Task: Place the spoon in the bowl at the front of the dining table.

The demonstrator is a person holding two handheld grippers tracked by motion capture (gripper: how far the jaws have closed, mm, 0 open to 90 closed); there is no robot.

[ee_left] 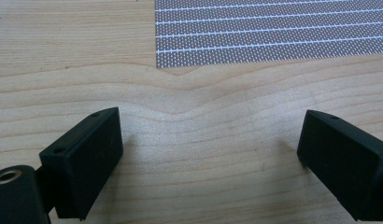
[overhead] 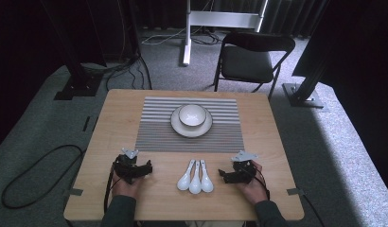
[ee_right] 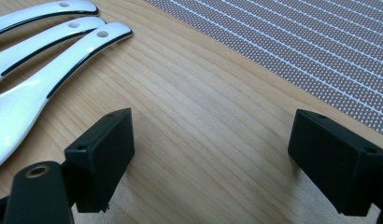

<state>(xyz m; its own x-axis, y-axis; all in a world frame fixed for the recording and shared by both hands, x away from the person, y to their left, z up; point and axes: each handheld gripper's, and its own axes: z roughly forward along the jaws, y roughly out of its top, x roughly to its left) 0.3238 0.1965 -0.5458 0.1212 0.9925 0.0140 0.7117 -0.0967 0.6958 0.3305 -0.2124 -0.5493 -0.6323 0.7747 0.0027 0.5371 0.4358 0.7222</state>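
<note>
**Both grippers at rest beside three spoons**

High view. A wooden table (overhead: 258, 118) carries a striped mat (overhead: 154, 127) across its far half. On the mat sits a white plate (overhead: 175, 126) with a white bowl (overhead: 192, 115) on it. Near the front edge, in the middle, lie three white spoons (overhead: 195, 177), side by side and touching, bowls toward the person, handles fanned toward the mat. The left gripper (overhead: 147, 169) rests on the table well left of the spoons, held in the person's left hand (overhead: 125, 185). The right gripper (overhead: 222, 175) sits just right of the spoons, held in the right hand (overhead: 252, 185), pointing toward them. Neither touches a spoon. A black chair (overhead: 251, 59) stands beyond the table; cables trail on the grey carpet.

Left gripper view. The two black jaws stand wide apart, bare wood between them, nothing held. The mat's corner (ee_left: 273, 32) lies ahead, at the top of the frame, well off the jaws.

Right gripper view. The jaws are spread wide, again with bare table between them and nothing gripped. The spoons (ee_right: 45, 70) lie at upper left, handles with small holes at their ends pointing up and right; the nearest spoon runs close beside the left jaw but apart from it. The mat (ee_right: 320, 51) crosses the upper right corner.
</note>
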